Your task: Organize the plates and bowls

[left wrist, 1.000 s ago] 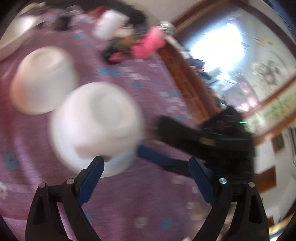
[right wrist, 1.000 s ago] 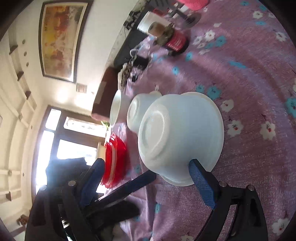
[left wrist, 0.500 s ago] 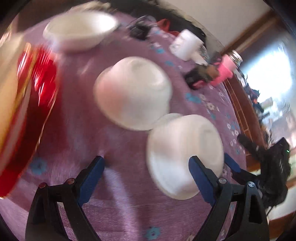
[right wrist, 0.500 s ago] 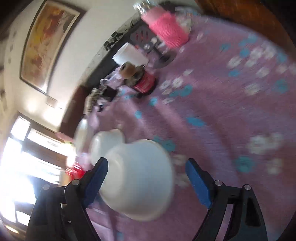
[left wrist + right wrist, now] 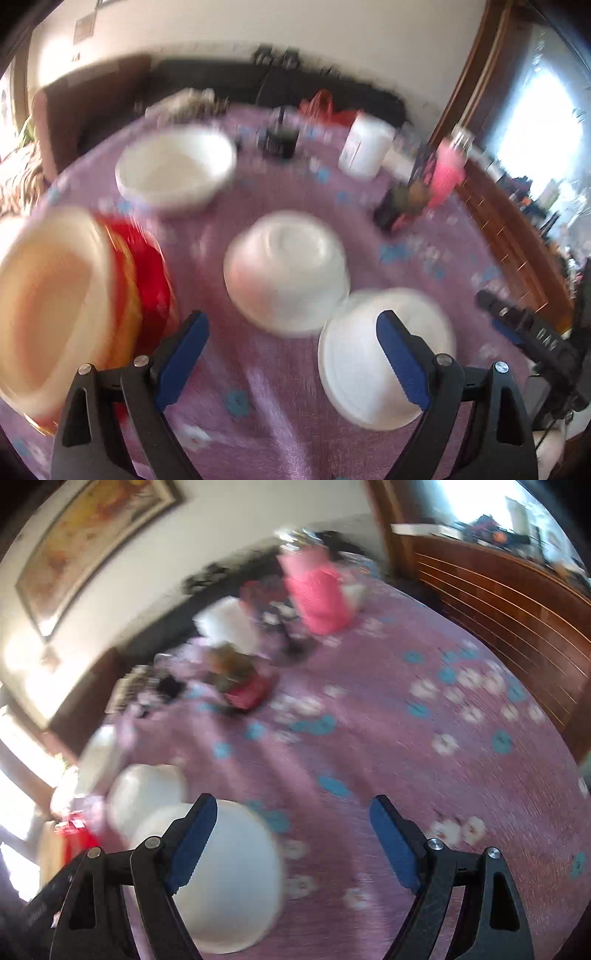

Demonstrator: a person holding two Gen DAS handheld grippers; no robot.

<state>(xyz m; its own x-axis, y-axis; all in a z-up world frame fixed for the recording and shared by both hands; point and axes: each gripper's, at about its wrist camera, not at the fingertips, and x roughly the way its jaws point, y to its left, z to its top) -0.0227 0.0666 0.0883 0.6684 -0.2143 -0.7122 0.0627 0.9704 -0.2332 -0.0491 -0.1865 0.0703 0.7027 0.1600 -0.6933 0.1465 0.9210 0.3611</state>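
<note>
Nearest in the left wrist view, the left gripper [image 5: 291, 328] is seen with its jaws spread wide and nothing held between them. An upturned white bowl [image 5: 384, 362] is partly covered by its right blue pad, and a second upturned white bowl [image 5: 286, 273] is set just beyond, touching or nearly touching the first. A stack of red and cream plates [image 5: 74, 302] is found at the left. Farther back, an upright white bowl [image 5: 175, 171] is placed on the purple flowered bench cloth [image 5: 258, 387]. In the right wrist view, the right gripper [image 5: 291, 812] is likewise shown with jaws spread and empty, above the cloth; blurred clutter lies at the far edge
</note>
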